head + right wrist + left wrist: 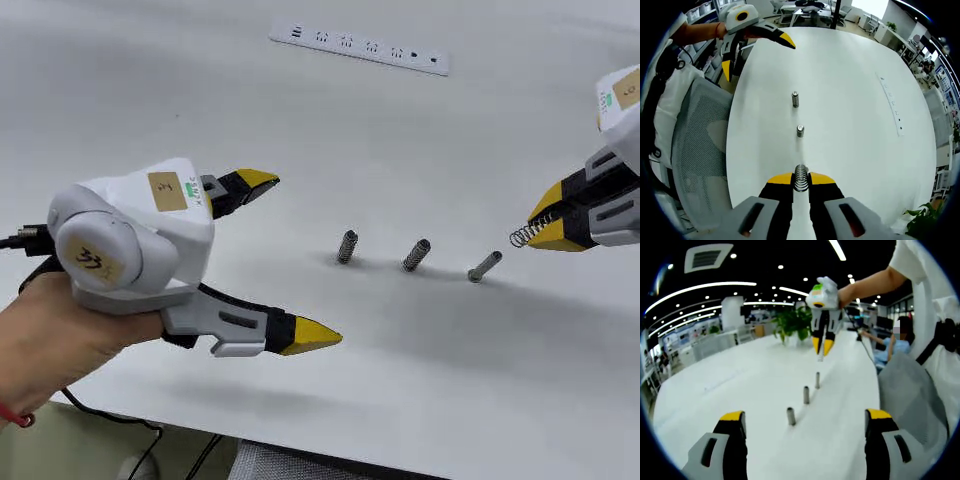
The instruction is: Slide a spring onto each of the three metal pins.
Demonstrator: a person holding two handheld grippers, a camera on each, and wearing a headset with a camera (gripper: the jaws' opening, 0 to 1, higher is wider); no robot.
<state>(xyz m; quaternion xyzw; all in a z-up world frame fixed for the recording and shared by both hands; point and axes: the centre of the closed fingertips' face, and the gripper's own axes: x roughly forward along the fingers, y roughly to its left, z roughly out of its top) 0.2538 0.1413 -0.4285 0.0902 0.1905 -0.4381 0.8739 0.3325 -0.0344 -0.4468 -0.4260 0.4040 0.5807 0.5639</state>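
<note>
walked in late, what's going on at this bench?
A person is working two handheld grippers over a white table with a row of three pins. The right gripper is shut on a spring, held in the air just short of the bare pin at the near end of the row. The middle pin and the far-end pin each already carry a spring. The left gripper hangs open off to the side, holding nothing.

My left gripper (290, 258) hangs wide open above the white table (300, 110). My right gripper (537, 230) pinches a spring (521, 236) near the bare pin (484, 266), not touching it. The middle pin (416, 254) and the left pin (347, 246) each wear a spring.
</note>
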